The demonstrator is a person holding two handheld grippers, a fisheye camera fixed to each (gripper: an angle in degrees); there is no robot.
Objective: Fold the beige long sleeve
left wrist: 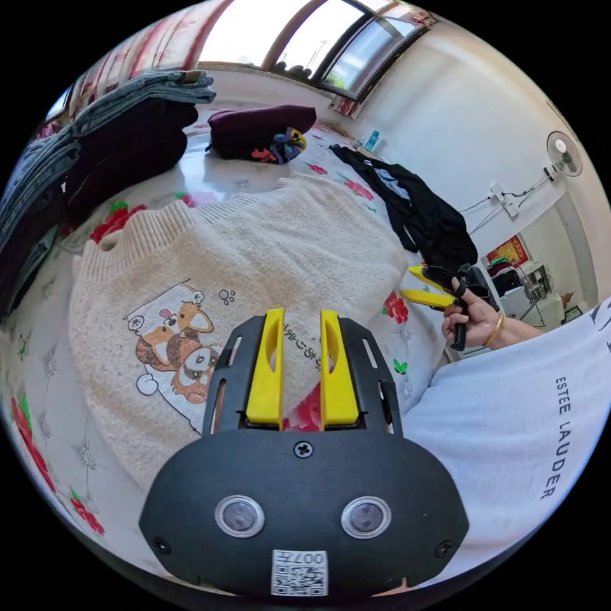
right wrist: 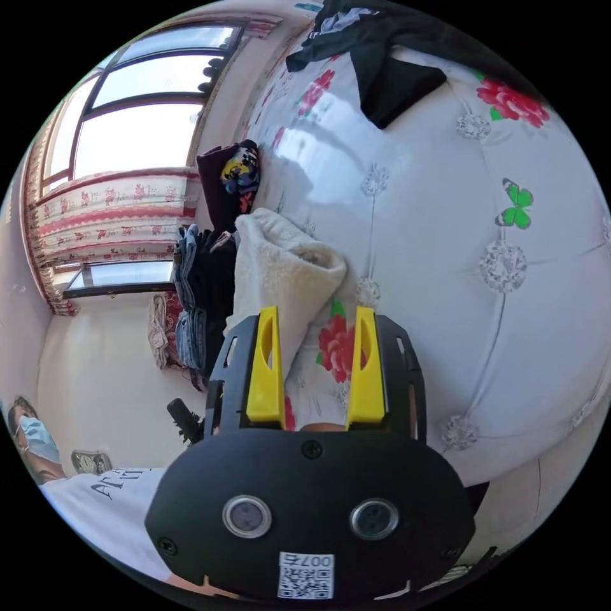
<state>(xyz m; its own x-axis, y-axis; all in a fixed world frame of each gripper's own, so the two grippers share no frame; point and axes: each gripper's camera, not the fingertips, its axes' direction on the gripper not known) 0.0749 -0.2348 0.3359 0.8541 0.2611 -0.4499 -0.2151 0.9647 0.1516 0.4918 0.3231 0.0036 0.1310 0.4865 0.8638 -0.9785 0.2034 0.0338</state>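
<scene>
The beige long sleeve point(left wrist: 254, 267) lies spread on the bed point(left wrist: 51, 382), which is covered in a shiny white quilted spread printed with red flowers and green butterflies. Behind the bed runs a wide window point(left wrist: 299, 38) with red-and-white patterned curtains, bright with daylight. A stack of folded jeans and dark clothes point(left wrist: 108, 140) sits at one side of the bed, a dark maroon bundle point(left wrist: 261, 130) lies nearer the window, and a black garment point(left wrist: 420, 210) sprawls along the bed's other side. A wall fan point(left wrist: 564, 154) hangs on the white wall.

The garment is a thick, fuzzy knit, cream in colour, with a ribbed neck and a cartoon animal printed on the chest. It is partly folded, so that one side shows as a rounded, doubled-over edge point(right wrist: 286, 280) in the right gripper view.

The left gripper point(left wrist: 301, 318) hovers over the sweater's lower part; its yellow fingers point(left wrist: 272, 363) stand a little apart and hold nothing. The right gripper point(right wrist: 316, 318), in the person's hand point(left wrist: 474, 318), is off the bed's edge beside the sweater, its fingers point(right wrist: 368, 363) spread wider and empty.
</scene>
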